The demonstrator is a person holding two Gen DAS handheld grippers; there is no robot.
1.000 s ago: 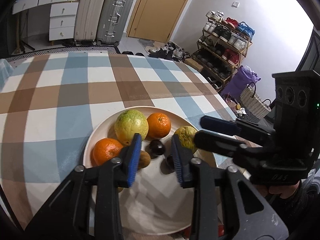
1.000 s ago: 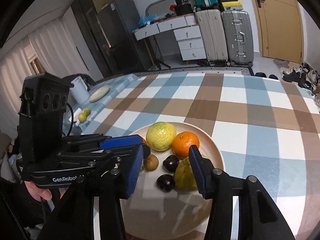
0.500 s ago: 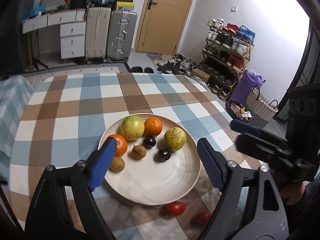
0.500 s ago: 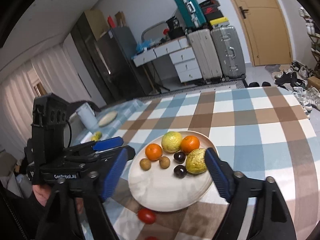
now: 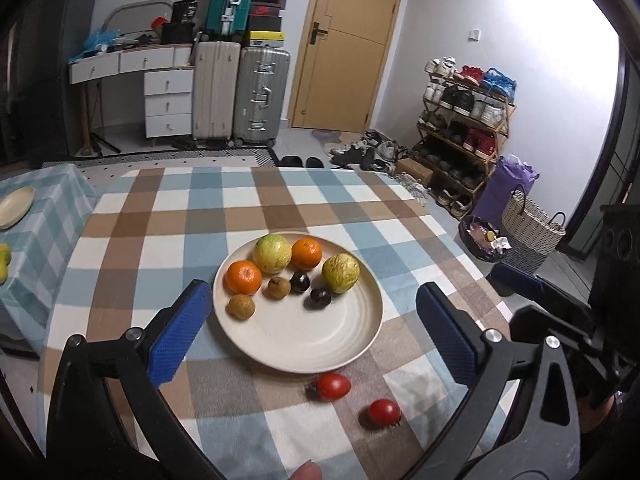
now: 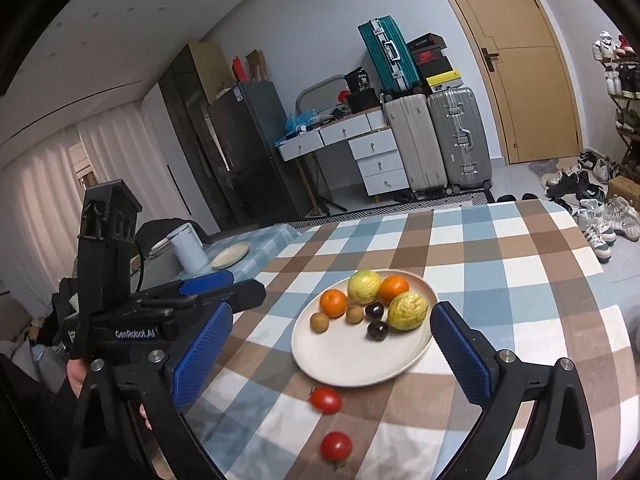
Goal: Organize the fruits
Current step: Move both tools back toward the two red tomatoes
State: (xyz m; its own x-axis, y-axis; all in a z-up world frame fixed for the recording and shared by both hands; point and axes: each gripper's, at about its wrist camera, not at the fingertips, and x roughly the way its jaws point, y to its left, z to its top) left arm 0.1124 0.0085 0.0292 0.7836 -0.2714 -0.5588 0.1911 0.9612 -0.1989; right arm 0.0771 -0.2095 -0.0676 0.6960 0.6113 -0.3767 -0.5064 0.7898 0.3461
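Observation:
A cream plate [image 5: 320, 344] [image 6: 352, 364] on the checked tablecloth holds two oranges [image 5: 243, 277], two yellow-green guavas [image 5: 341, 273], two small brown fruits [image 5: 240, 306] and two dark plums [image 5: 320, 298]. Two red tomatoes [image 5: 331, 386] [image 5: 384, 412] lie on the cloth in front of the plate; they also show in the right wrist view [image 6: 326, 399] [image 6: 336, 446]. My left gripper [image 5: 312, 336] is open and empty, held above and behind the plate. My right gripper [image 6: 332, 356] is open and empty, also above the near side.
A second table at the left carries a small cream plate [image 5: 14, 207], yellow-green fruits [image 5: 3, 260] and a white container [image 6: 187, 249]. Suitcases [image 5: 240, 92], drawers, a door and a shoe rack [image 5: 464, 128] stand beyond the table's far edge.
Both grippers have opened wide and pulled up and back from the plate. The tomatoes on the cloth have come into view.

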